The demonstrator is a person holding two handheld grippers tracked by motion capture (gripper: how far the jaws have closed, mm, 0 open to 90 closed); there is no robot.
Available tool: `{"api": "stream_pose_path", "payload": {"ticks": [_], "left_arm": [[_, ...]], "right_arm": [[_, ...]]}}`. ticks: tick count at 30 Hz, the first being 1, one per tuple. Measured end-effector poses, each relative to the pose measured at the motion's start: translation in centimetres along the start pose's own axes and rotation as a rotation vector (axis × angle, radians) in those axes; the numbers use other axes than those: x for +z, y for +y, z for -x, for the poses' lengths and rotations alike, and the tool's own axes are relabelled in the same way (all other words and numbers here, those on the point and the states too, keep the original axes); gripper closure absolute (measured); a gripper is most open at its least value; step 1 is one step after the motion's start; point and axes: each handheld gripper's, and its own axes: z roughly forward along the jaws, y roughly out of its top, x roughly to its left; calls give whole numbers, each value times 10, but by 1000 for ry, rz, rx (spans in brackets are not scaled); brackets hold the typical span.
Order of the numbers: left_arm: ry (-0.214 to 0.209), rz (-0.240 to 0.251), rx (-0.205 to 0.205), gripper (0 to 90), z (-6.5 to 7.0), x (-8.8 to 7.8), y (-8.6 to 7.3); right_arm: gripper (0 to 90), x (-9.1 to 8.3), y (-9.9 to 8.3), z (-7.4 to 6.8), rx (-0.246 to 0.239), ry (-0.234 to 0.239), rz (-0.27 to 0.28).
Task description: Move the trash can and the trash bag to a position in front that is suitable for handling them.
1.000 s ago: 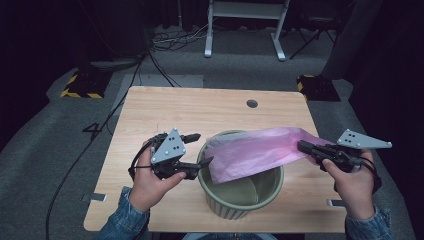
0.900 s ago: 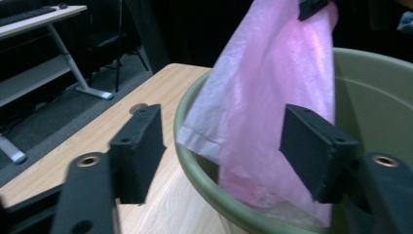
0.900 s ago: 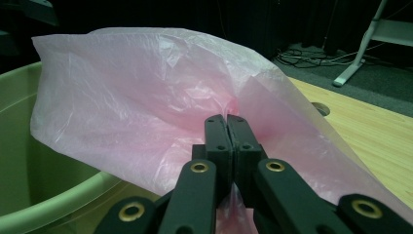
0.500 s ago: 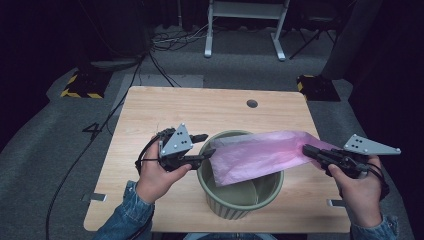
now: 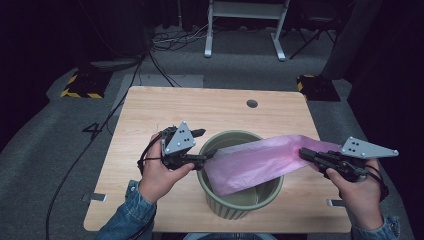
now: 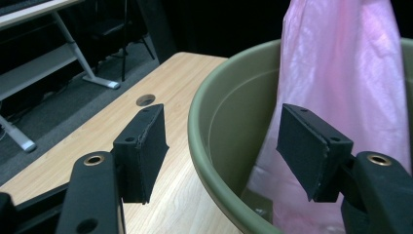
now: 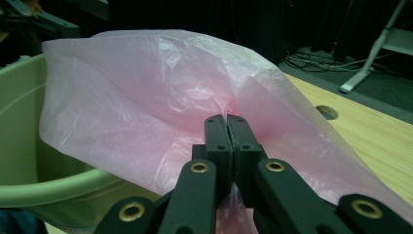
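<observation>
Pink thin plastic bag (image 5: pixel 260 162) stretched over the round olive-green plastic bin (image 5: pixel 240 207) at lower centre.
Right gripper (image 7: pixel 227 127), lower right, pinches its edge, jaws pressed together; left gripper (image 6: pixel 221 151) straddles the near rim, jaws spread. Pulling harder could tear the film or tip the bin.

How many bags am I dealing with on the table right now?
1: a pink plastic bag, stretched from the right tongs across the green bin. More could lie hidden inside the bin.
</observation>
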Motion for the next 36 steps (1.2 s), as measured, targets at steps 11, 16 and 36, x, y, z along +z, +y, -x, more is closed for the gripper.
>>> {"api": "stream_pose_path", "payload": {"ticks": [11, 16, 36], "left_arm": [[-15, -4, 21, 327, 5, -3, -1], [-37, -1, 37, 312, 11, -5, -1], [10, -10, -3, 308, 7, -22, -13]], "right_arm": [[889, 21, 8, -7, -19, 39, -18], [889, 34, 12, -14, -43, 66, -37], [885, 78, 23, -41, -91, 206, -36]]}}
